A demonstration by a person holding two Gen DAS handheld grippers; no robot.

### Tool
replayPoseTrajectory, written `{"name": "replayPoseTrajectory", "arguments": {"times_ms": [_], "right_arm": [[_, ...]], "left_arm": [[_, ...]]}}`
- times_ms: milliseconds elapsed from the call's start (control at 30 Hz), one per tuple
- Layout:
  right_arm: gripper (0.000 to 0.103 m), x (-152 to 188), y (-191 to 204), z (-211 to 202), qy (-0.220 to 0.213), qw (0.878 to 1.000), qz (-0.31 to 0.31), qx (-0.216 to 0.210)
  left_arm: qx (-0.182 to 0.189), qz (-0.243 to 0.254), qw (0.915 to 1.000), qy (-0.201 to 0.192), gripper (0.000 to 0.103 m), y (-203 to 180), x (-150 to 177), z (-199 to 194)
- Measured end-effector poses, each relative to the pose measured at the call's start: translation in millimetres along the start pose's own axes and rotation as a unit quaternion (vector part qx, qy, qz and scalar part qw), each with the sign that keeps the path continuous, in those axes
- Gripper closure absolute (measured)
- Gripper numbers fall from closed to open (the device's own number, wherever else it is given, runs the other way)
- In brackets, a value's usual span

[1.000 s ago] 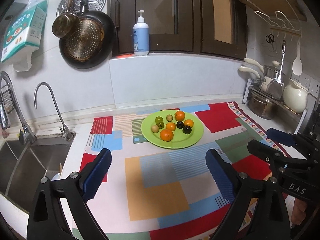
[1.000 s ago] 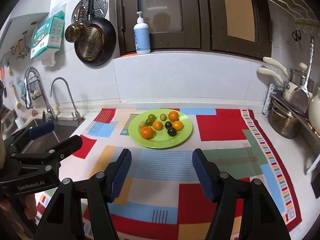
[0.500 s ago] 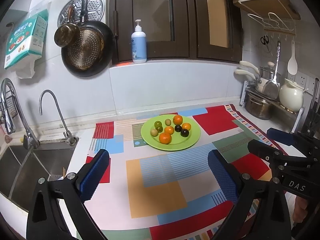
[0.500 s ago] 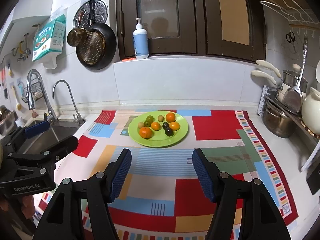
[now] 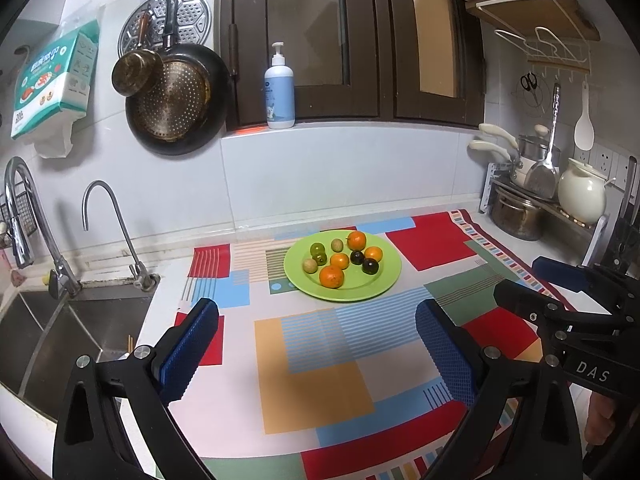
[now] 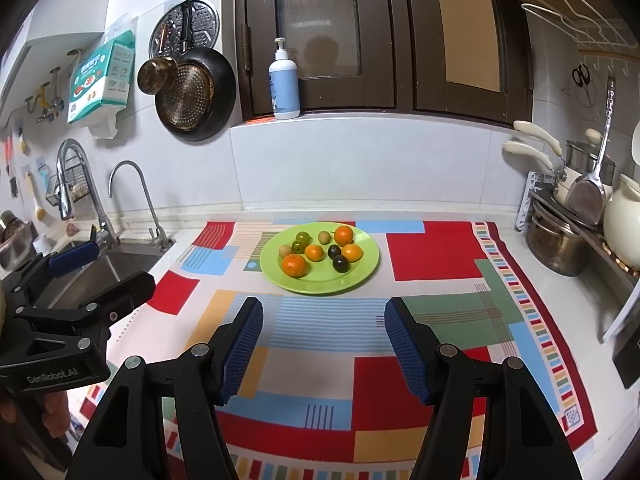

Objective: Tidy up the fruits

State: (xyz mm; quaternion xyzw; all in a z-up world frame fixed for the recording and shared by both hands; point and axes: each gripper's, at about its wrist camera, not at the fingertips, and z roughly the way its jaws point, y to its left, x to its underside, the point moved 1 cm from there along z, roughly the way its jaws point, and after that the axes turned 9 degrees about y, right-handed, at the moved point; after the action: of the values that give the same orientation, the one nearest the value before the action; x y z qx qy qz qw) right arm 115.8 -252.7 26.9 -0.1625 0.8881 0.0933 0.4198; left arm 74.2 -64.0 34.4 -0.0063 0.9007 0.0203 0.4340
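On the counter, left wrist view:
Left gripper (image 5: 316,344): the jaws stand wide apart, nothing is between them; the blue pads (image 5: 188,354) touch nothing and hang above the cloth (image 5: 320,384).
Plate (image 5: 384,280): green, it lies on the cloth beyond the fingertips, well apart from them.
Fruits (image 5: 340,260): all on the plate; four oranges, two dark ones, two green ones and two small pale ones, close together.
Right gripper (image 5: 560,292): seen from the side at the right edge, above the cloth; it holds nothing.
Sink (image 5: 72,332): at the left, beside the cloth.

On the counter, right wrist view:
Right gripper (image 6: 322,340): the jaws are apart, about half of their range, and empty; the pads (image 6: 406,350) are above the striped part of the cloth (image 6: 432,248).
Plate (image 6: 360,276): straight ahead, just beyond the gap between the fingers, not touched.
Fruits (image 6: 316,250): they lie in the left and middle part of the plate.
Left gripper (image 6: 104,276): at the left edge, near the sink (image 6: 116,264), held by a hand (image 6: 52,412); the jaws are apart and empty.
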Motion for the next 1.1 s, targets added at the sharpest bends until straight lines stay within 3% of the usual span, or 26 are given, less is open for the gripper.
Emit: {"name": "replayPoseTrajectory", "arguments": {"times_ms": [1100], "right_arm": [[0.039,1.1,3.7,-1.1,0.0,1.0,-0.002,-0.002]], "left_arm": [[0.001,-0.002,1.0,0.002,0.002,0.2,1.5,-1.0]]}}
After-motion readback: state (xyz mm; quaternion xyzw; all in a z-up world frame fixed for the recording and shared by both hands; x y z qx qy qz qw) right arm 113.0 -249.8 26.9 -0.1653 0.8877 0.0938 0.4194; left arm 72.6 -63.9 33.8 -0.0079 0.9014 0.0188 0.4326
